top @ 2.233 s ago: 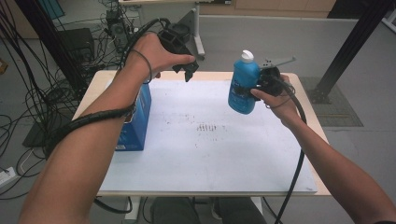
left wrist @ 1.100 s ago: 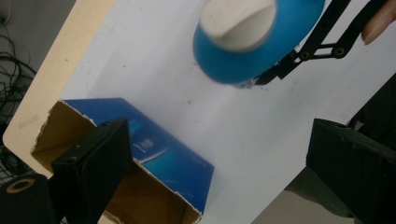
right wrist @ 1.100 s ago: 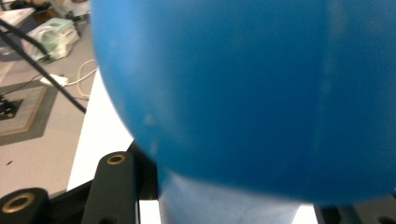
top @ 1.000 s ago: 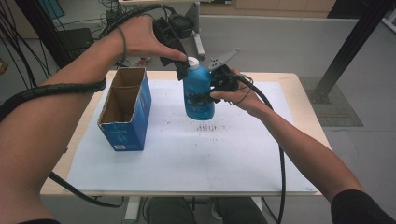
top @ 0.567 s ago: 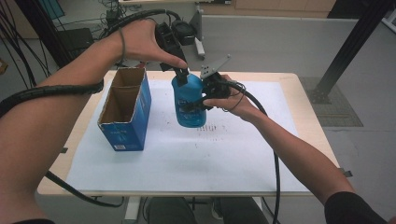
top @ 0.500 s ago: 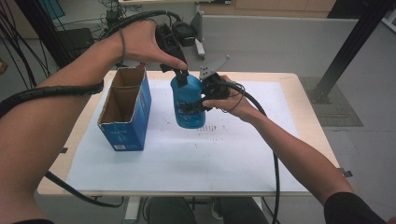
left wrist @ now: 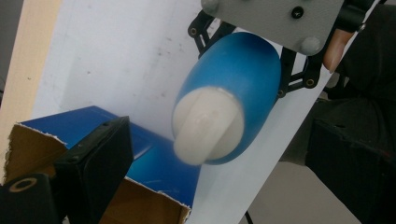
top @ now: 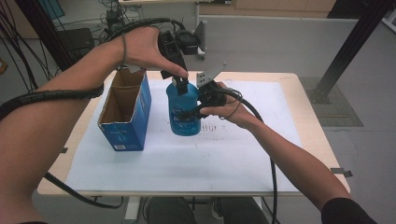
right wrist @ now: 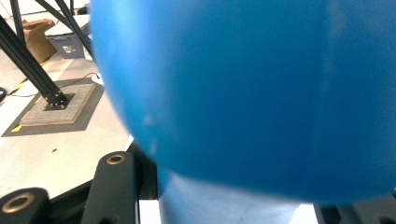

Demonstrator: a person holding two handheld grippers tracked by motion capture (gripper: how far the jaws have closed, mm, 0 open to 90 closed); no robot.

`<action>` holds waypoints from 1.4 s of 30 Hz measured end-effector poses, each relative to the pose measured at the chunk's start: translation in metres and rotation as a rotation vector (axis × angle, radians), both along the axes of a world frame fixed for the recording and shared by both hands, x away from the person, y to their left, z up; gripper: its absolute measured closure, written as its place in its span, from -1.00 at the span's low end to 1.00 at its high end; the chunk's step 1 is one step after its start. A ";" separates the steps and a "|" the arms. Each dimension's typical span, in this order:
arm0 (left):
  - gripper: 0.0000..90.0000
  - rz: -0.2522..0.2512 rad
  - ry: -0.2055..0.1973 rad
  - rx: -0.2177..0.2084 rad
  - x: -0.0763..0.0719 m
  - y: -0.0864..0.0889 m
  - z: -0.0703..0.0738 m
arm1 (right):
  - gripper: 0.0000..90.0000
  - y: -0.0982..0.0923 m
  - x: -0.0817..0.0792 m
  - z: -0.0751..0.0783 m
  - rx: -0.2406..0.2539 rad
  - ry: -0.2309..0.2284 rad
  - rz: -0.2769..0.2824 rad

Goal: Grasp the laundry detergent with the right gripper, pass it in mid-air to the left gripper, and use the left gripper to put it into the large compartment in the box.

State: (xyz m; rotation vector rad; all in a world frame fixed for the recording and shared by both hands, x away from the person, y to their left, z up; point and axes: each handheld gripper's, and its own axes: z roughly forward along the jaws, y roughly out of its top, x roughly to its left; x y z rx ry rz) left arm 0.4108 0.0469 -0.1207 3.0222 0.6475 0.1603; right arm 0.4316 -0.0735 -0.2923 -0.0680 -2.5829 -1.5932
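My right gripper (top: 190,110) is shut on the body of a blue bottle (top: 182,116) and holds it upright over the white sheet, just right of an open blue cardboard box (top: 123,112). In the right gripper view, the bottle (right wrist: 243,93) bulges between the jaws of the right gripper (right wrist: 224,200). My left gripper (top: 180,84) points down over the top of the bottle. In the left gripper view, its jaws stand wide apart around the white cap (left wrist: 208,126) without touching it. The box (left wrist: 154,172) lies below the left jaw.
A white sheet (top: 224,154) covers the wooden table (top: 308,121). Cables trail from both grippers across the left side and front edge. A grey partition (top: 280,42) stands behind the table, and a black frame post (top: 345,56) rises at the right.
The right gripper has carried the bottle left and a little down, from the table's right side to beside the box. The left gripper now hangs over the cap.
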 end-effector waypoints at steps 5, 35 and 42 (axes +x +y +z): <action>-0.82 -0.020 0.014 0.022 -0.002 -0.002 -0.004 | 0.00 0.001 -0.004 -0.002 0.016 0.003 0.025; -0.83 -0.076 0.096 0.055 0.000 -0.014 -0.032 | 0.00 -0.005 -0.010 0.005 0.040 -0.032 0.063; -0.82 -0.088 0.103 0.061 0.000 -0.015 -0.034 | 0.00 -0.005 -0.010 0.005 0.039 -0.033 0.068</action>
